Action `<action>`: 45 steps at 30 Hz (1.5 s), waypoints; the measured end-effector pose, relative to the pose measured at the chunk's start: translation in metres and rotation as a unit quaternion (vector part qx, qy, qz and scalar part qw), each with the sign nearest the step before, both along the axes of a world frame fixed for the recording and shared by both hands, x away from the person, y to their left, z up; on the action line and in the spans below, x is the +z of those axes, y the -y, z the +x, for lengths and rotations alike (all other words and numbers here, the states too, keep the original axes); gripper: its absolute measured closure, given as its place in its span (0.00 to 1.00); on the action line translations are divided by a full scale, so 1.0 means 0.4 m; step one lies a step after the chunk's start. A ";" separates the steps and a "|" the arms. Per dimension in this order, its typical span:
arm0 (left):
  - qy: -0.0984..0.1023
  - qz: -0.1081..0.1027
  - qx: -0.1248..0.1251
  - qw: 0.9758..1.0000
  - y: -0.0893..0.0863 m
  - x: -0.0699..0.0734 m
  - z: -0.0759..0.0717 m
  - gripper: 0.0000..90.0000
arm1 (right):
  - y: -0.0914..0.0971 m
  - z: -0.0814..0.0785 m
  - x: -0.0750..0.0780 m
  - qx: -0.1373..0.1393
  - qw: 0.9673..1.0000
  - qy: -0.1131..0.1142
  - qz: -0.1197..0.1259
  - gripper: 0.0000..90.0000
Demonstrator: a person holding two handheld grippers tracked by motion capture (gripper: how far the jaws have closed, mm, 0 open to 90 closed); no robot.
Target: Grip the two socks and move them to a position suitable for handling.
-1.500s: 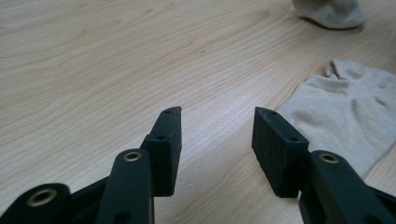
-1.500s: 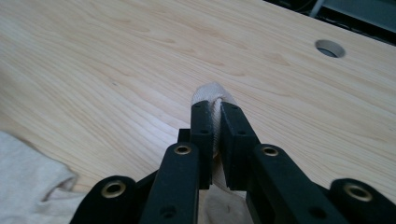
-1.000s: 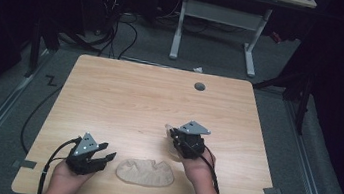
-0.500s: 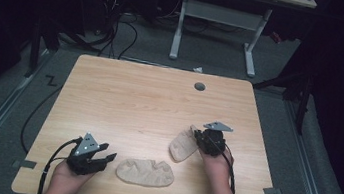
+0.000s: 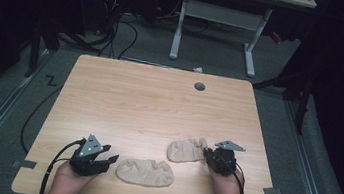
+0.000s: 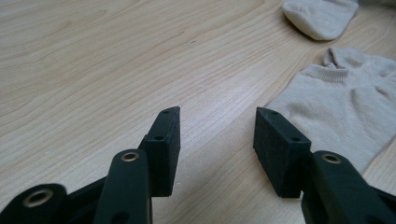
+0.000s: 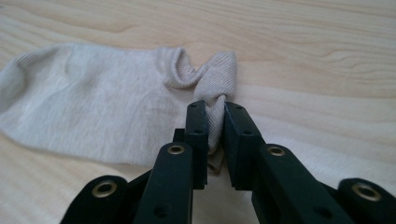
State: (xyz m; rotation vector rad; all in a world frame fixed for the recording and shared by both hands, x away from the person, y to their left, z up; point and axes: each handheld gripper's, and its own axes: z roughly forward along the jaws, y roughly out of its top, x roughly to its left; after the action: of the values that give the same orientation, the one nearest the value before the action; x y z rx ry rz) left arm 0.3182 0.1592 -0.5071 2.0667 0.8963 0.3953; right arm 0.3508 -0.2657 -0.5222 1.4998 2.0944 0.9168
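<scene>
Right gripper (image 7: 215, 109) clamped on sock cuff (image 7: 219, 74), jaws just easing | free it flat; left gripper (image 6: 217, 126) apart, second sock (image 6: 345, 107) at two o'clock

Two beige cotton ankle socks are laid flat on the light wooden counter (image 5: 149, 104), near its front edge. The first beige sock (image 5: 145, 172) is spread sideways, its cuff opening rumpled along its far side. The second beige sock (image 5: 186, 150) is placed just beyond it and to the right, apart from it, with its cuff end bunched and lifted slightly off the wood.
</scene>
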 end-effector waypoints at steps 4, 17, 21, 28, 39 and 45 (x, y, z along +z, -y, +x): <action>-0.003 0.004 0.002 1.000 0.003 -0.005 0.007 0.57 | -0.032 -0.014 -0.001 0.018 1.000 0.000 0.003 0.90; -0.028 -0.013 -0.031 0.999 0.156 0.024 0.055 0.58 | -0.145 0.009 0.000 0.063 0.998 0.005 -0.013 0.87; -0.046 -0.002 -0.046 0.998 0.228 0.013 0.086 0.58 | -0.142 0.009 0.000 0.065 0.998 0.006 -0.012 0.86; -0.064 0.057 -0.029 0.996 0.285 -0.014 0.133 0.74 | -0.133 0.008 0.000 0.060 0.998 0.011 -0.014 0.84; -0.049 0.056 0.022 0.997 0.213 -0.007 0.162 0.84 | -0.101 0.008 0.022 0.032 0.999 0.033 -0.006 0.73; -0.048 0.047 0.014 0.998 0.220 -0.009 0.160 0.66 | -0.142 0.049 0.027 0.051 0.998 0.023 -0.003 0.70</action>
State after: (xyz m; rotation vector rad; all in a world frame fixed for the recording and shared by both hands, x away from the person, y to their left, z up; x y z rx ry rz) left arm 0.3821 0.0713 -0.5109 2.1764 0.9815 0.3617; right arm 0.3705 -0.2089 -0.5113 1.3658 2.1561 0.9722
